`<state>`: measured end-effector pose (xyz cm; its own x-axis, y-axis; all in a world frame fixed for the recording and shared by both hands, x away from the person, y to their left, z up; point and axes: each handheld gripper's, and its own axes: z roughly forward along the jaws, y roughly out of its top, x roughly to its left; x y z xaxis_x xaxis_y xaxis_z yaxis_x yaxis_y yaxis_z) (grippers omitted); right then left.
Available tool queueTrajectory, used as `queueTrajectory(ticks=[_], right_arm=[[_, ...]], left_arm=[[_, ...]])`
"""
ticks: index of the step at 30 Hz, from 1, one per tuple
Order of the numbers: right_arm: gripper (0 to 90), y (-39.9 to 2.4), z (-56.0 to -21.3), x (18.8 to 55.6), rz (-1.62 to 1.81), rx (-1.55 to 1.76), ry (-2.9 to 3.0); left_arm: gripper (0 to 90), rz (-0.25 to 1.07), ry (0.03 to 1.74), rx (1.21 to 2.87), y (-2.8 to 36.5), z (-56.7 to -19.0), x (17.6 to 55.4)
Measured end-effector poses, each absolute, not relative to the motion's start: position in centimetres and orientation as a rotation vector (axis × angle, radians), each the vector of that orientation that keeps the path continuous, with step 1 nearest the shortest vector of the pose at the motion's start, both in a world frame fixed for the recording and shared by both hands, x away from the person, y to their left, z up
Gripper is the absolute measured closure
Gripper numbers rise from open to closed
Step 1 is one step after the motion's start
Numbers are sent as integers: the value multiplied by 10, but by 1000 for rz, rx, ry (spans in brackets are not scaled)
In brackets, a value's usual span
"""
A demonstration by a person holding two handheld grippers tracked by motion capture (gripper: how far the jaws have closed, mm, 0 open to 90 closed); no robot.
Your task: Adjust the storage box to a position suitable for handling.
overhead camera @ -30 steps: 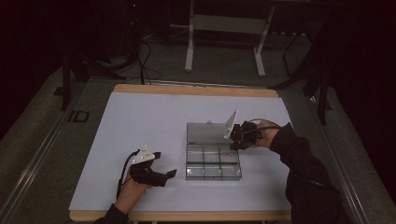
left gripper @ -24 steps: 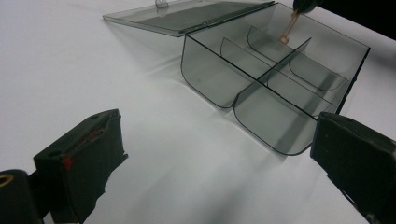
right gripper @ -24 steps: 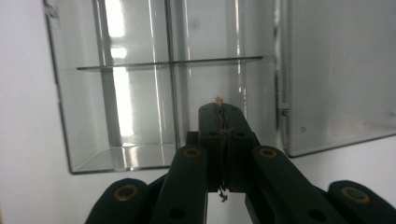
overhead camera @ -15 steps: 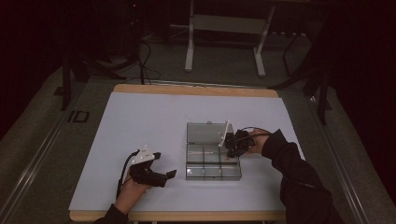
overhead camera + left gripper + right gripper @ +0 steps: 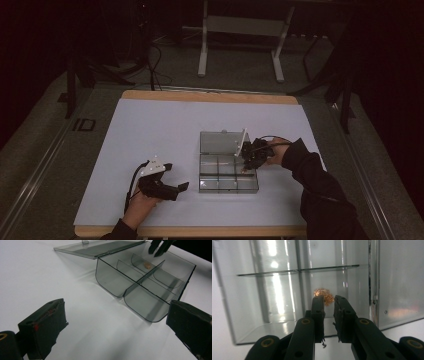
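Thing: we saw a small golden-brown crumpled lump [image 5: 325, 296] lying in a compartment at the hinge end of the clear divided box [image 5: 227, 172], lid [image 5: 220, 142] laid flat open.
Right tool [image 5: 328, 300]: its jaws had just been opening, a narrow gap between them, tips over the lump; we could not tell whether they touched it.
Left tool [image 5: 172, 190]: jaws wide apart, holding nothing.
Room: we saw bare tabletop [image 5: 150, 125] on all sides of the box.

The right gripper [image 5: 328, 301] points its black jaws into a clear smoky plastic compartment box [image 5: 274, 290]; the jaws have just been opening and stand slightly apart; a small crumpled orange-brown lump [image 5: 324, 295] lies on the box floor just past their tips.
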<state>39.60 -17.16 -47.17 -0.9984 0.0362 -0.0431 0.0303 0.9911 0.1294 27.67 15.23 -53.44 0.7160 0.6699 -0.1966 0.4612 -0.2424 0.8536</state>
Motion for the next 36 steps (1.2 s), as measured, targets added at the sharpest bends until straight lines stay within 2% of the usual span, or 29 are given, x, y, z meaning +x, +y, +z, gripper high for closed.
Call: queueTrajectory(ticks=[14, 22, 32, 36], right_arm=[[717, -195, -446, 381, 400, 102, 3074], [710, -208, -441, 376, 454, 159, 3033], [699, -240, -441, 367, 694, 327, 2895], [638, -252, -448, 363, 756, 403, 2847]], left_arm=[[32, 253, 880, 1888, 152, -535, 277], [32, 256, 876, 1890, 152, -534, 276], [32, 258, 884, 1884, 153, -534, 277], [32, 258, 884, 1885, 153, -534, 277]])
